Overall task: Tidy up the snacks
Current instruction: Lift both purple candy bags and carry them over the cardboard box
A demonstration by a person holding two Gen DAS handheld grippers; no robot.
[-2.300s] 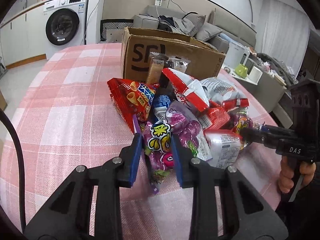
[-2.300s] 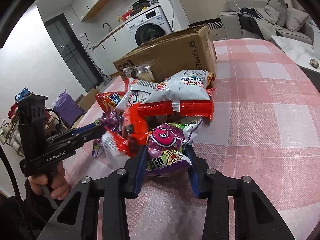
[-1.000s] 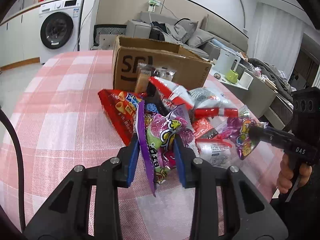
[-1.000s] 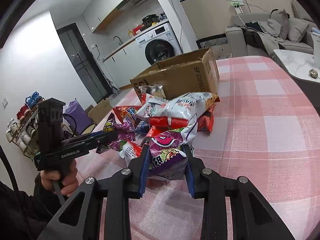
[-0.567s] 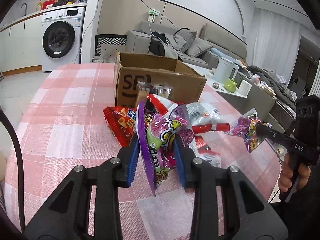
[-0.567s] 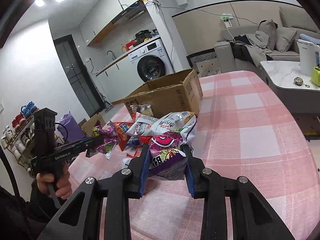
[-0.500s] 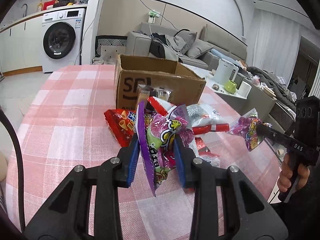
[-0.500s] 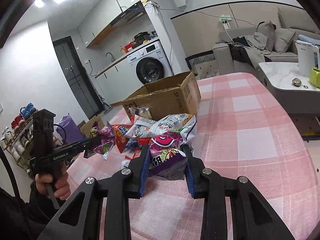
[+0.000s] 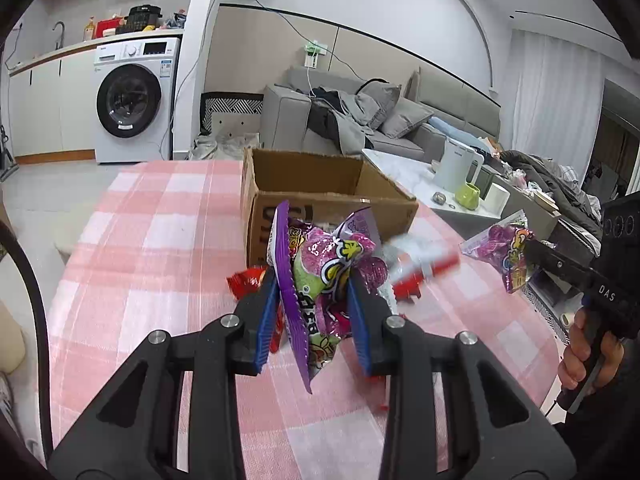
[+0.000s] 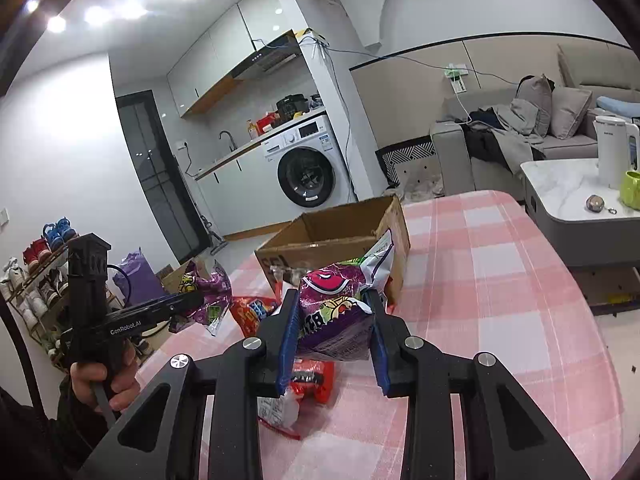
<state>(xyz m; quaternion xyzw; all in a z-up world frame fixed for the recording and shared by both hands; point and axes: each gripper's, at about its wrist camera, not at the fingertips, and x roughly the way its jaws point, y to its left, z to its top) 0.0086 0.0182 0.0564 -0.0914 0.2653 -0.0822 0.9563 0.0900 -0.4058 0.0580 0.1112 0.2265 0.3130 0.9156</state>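
Observation:
My left gripper [image 9: 314, 296] is shut on a purple and green candy bag [image 9: 324, 272] and holds it high above the table. It also shows in the right wrist view [image 10: 208, 292]. My right gripper [image 10: 334, 320] is shut on another purple candy bag [image 10: 340, 304], also lifted; in the left wrist view it shows at the right [image 9: 500, 252]. An open cardboard box [image 9: 320, 188] stands beyond both bags, also in the right wrist view [image 10: 332, 236]. The rest of the snack pile [image 9: 416, 272] lies on the table below, partly hidden.
The table has a pink checked cloth [image 9: 160, 248]. Red snack packs [image 10: 308, 376] lie under my right gripper. A low white side table [image 10: 580, 196] with a kettle and a green mug stands past the table's right edge. A washing machine [image 9: 128, 100] stands at the back.
Both grippers have risen with their bags since half a second ago. The pile and box now sit lower in both views, and the box's inside shows.

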